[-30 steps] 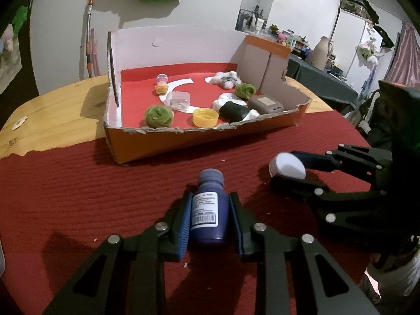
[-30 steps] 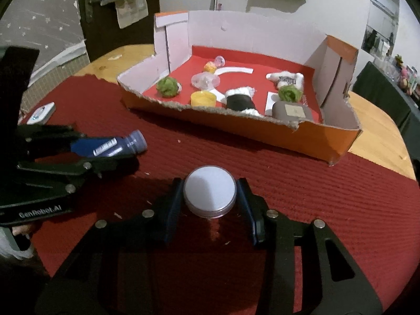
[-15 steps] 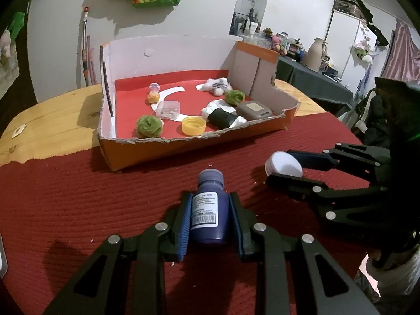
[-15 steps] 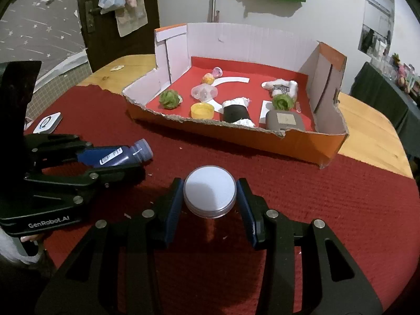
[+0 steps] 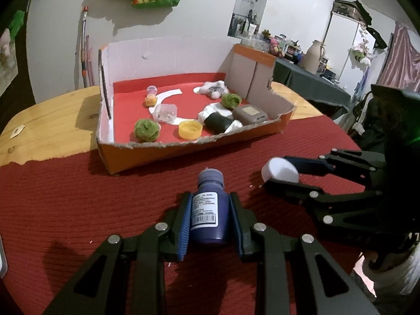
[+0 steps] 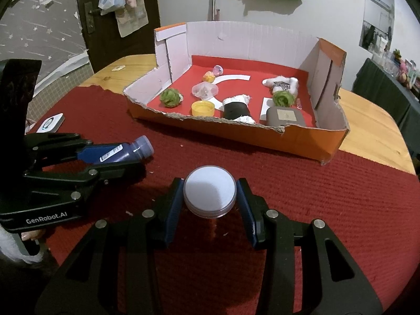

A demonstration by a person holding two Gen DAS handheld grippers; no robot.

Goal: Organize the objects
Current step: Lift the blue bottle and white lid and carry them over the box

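My left gripper (image 5: 208, 207) is shut on a dark blue bottle (image 5: 207, 210) with a white label, held over the red cloth; the bottle also shows in the right wrist view (image 6: 118, 152). My right gripper (image 6: 210, 197) is shut on a round white-lidded jar (image 6: 209, 194), also seen in the left wrist view (image 5: 279, 173). Ahead stands an open orange cardboard box (image 5: 183, 152) with a red floor; it also shows in the right wrist view (image 6: 236, 134). It holds two green balls, a yellow cap (image 5: 190, 129), a clear cup, a black roll and a grey case (image 5: 249, 114).
A red cloth (image 6: 341, 210) covers the near part of a wooden table (image 5: 47, 115). A small white device (image 6: 50, 123) lies on the cloth at the left. Walls, a door and cluttered shelves stand behind.
Both grippers have drawn back and risen a little from the box, still holding the bottle and the jar. The box looks farther away.
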